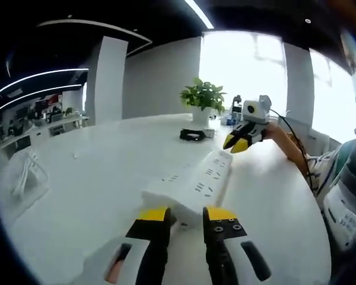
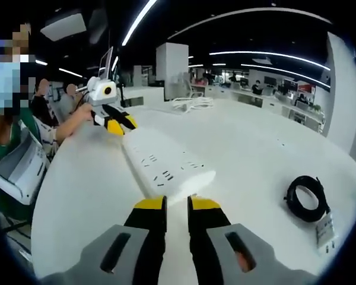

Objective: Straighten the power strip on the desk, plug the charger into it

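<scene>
A long white power strip (image 1: 193, 181) lies on the white desk (image 1: 95, 196), running away from my left gripper (image 1: 188, 215). That gripper's yellow-tipped jaws stand a little open right at the strip's near end, nothing between them. In the right gripper view the same power strip (image 2: 166, 163) starts just beyond my right gripper (image 2: 177, 205), whose jaws show a narrow gap and hold nothing. Each gripper faces the other across the strip: the right gripper (image 1: 236, 144) hovers over the far end, the left gripper (image 2: 121, 124) likewise. A coiled black cable (image 2: 305, 199) with a white charger (image 2: 326, 231) lies to the right.
A potted plant (image 1: 203, 98) stands at the back of the desk, with the black cable coil (image 1: 193, 135) in front of it. A white wire bundle (image 1: 26, 175) lies at the left edge. The person (image 1: 344, 178) stands at the desk's right side.
</scene>
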Action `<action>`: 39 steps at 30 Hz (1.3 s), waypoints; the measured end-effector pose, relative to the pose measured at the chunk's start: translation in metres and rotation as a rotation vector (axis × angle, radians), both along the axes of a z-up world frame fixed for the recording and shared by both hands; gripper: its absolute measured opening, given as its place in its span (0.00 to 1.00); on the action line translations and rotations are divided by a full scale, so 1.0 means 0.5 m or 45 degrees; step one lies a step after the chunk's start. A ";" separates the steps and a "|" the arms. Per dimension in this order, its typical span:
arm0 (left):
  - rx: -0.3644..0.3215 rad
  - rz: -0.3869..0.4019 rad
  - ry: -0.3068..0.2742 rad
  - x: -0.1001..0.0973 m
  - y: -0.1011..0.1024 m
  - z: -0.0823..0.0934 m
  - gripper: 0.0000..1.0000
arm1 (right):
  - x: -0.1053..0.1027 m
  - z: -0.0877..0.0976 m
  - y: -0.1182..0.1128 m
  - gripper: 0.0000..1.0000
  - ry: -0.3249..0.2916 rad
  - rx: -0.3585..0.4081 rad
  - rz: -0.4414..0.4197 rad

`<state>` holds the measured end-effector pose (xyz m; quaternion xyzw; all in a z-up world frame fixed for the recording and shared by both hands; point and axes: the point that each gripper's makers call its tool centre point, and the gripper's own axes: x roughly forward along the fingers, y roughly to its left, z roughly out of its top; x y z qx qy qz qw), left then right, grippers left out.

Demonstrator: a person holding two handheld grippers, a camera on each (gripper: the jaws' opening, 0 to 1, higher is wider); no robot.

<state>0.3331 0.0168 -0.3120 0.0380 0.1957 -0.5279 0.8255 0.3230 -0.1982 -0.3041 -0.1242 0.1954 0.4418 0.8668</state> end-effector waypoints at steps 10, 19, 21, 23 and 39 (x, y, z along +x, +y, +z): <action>-0.065 0.049 -0.123 0.015 0.002 0.048 0.22 | 0.057 0.057 -0.067 0.14 -0.166 -0.031 -0.272; -0.048 0.024 -0.190 0.004 -0.009 0.055 0.22 | 0.120 0.078 -0.147 0.15 -0.267 -0.210 -0.453; -0.046 0.015 -0.187 0.000 -0.013 0.052 0.22 | 0.138 0.081 -0.168 0.15 -0.263 -0.248 -0.482; -0.042 0.009 -0.184 -0.004 -0.015 0.049 0.22 | 0.155 0.085 -0.184 0.15 -0.258 -0.268 -0.497; -0.062 -0.007 -0.187 -0.011 -0.021 0.054 0.22 | 0.255 0.062 -0.284 0.15 -0.128 -0.462 -0.571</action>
